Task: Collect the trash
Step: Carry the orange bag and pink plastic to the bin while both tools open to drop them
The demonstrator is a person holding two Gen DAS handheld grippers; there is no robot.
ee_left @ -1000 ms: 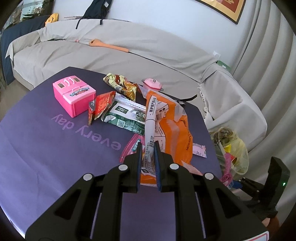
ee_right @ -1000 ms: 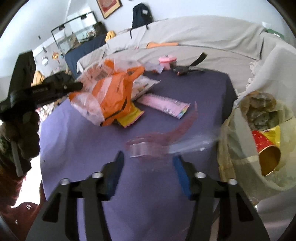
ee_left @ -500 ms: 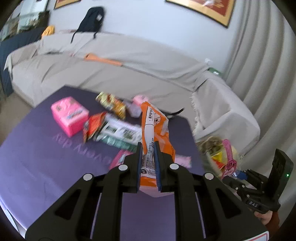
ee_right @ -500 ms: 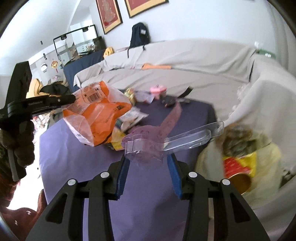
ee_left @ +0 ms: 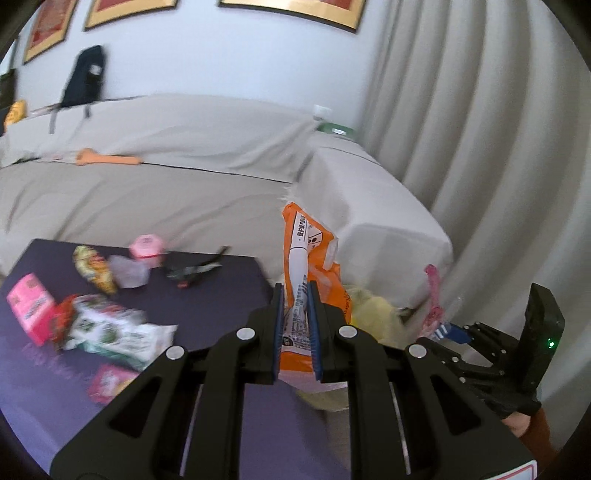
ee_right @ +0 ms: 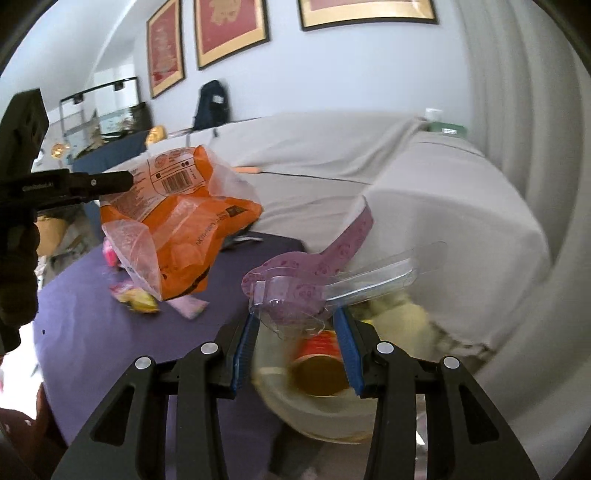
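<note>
Orange plastic fills your left gripper (ee_left: pixel 295 295): its jaws are pinched nearly closed on one crinkled orange bag (ee_left: pixel 308 258) with a clear panel and a barcode, lifted above the table's right edge. Your right gripper (ee_right: pixel 297 325) holds one clear plastic blister pack (ee_right: pixel 332 284) with a pink card backing, jaws at a middling width, just over the yellow trash bag (ee_right: pixel 402 314) holding a red can (ee_right: pixel 319 356). On the purple table (ee_left: pixel 229 273) lie about five wrappers, one pink box (ee_left: pixel 31 306) and one pink pot (ee_left: pixel 147 249). Behind it stand a grey-covered sofa (ee_left: pixel 184 155), pale curtains (ee_left: pixel 480 129) and three framed pictures (ee_right: pixel 229 29).
</note>
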